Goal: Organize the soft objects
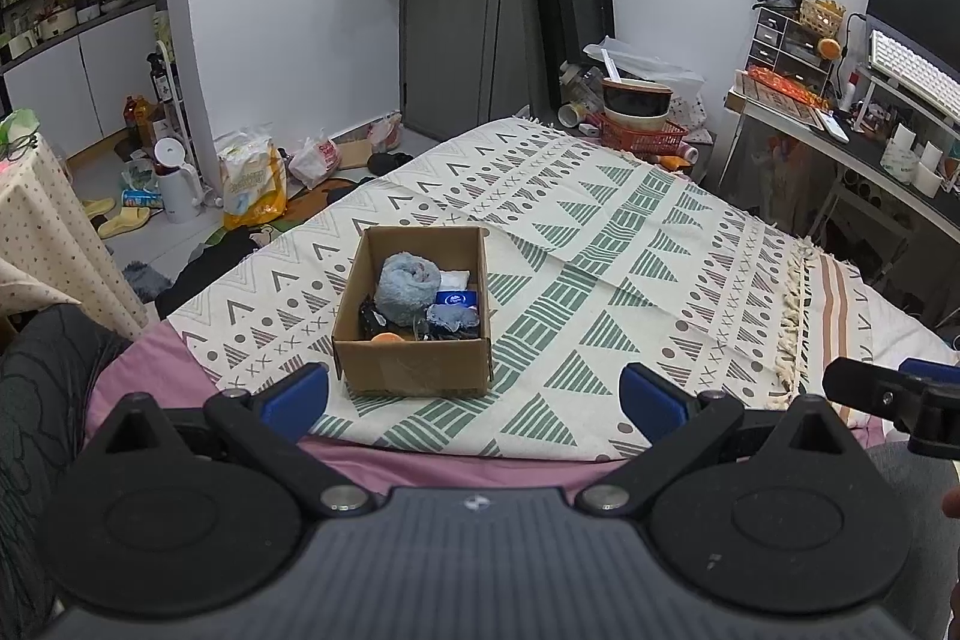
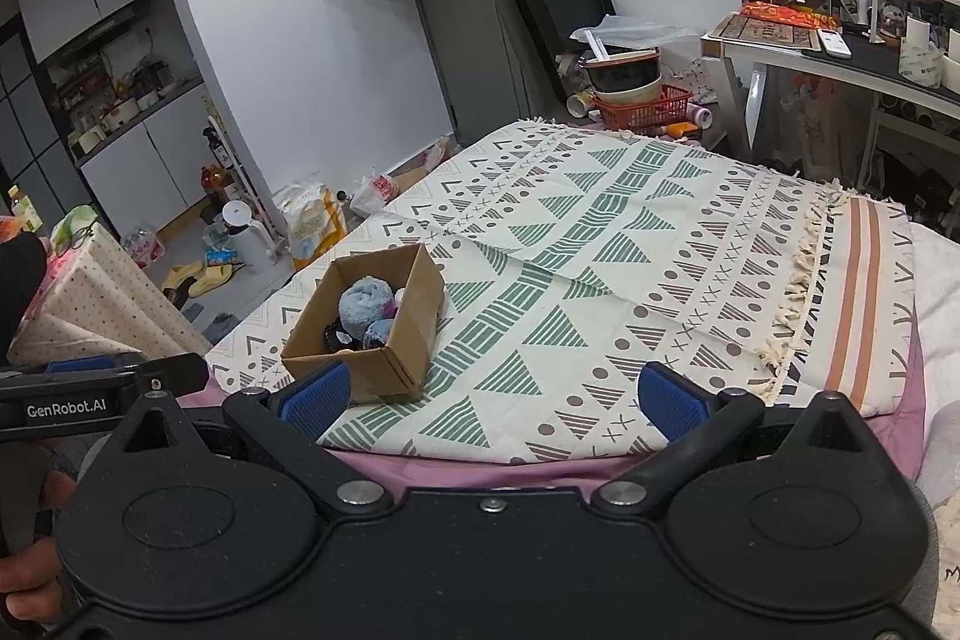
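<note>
**Both grippers parked short of the filled box**

The cardboard box (image 1: 414,316) sits on the patterned blanket (image 1: 600,244), directly ahead of the left gripper (image 1: 474,397) and just beyond its fingertips; from the right gripper (image 2: 489,397) it lies ahead and to the left, its near corner just past the left blue pad (image 2: 315,397). Inside the box: a rolled light-blue towel (image 1: 408,286), a smaller grey-blue fuzzy item (image 1: 453,319), a blue packet (image 1: 456,298), something white behind it, dark items at the bottom and an orange object (image 1: 387,338) at the near wall. No loose soft item is visible on the blanket around the box.

Both grippers are spread wide, pads well apart, and grasp nothing. Each is held low over the near edge of the bed, above the pink sheet (image 1: 480,466).

Judged step: either the collecting stage is complete, or unloading has not begun; the frames do not settle which. If items are to come out, the left gripper is better aligned. The next move would call for advancing over the near wall, descending onto the towel, which stands highest, and closing firmly enough to compress the pile without catching the packet beside it.
</note>
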The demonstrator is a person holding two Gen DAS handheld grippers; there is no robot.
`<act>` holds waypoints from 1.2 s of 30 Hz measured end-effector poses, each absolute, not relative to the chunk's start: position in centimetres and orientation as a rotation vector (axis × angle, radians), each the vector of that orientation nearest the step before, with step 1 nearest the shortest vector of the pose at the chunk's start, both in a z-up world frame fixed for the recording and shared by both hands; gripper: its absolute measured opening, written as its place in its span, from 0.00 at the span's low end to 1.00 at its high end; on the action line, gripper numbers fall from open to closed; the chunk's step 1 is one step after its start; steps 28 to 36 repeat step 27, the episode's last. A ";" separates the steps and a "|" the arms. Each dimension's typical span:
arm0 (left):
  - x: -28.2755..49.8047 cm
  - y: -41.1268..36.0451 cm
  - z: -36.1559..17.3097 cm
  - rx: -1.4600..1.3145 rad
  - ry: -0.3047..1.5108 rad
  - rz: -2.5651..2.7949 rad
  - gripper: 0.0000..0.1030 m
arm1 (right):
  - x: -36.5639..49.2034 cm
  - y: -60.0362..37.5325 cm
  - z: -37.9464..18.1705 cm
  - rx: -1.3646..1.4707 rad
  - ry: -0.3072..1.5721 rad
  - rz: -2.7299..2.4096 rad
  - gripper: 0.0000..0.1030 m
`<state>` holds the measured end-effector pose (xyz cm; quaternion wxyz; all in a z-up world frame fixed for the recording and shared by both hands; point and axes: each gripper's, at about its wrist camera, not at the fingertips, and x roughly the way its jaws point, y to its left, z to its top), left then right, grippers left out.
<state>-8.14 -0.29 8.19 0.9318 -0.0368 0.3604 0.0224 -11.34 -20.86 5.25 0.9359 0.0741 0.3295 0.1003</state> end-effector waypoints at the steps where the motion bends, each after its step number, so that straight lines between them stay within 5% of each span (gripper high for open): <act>1: -8.1 -0.3 8.2 -0.075 0.737 0.044 0.99 | -11.3 -20.9 5.2 0.153 0.674 0.204 1.00; 36: -6.8 0.3 6.6 -0.117 0.726 0.019 0.99 | -9.5 -20.7 3.4 0.192 0.681 0.176 1.00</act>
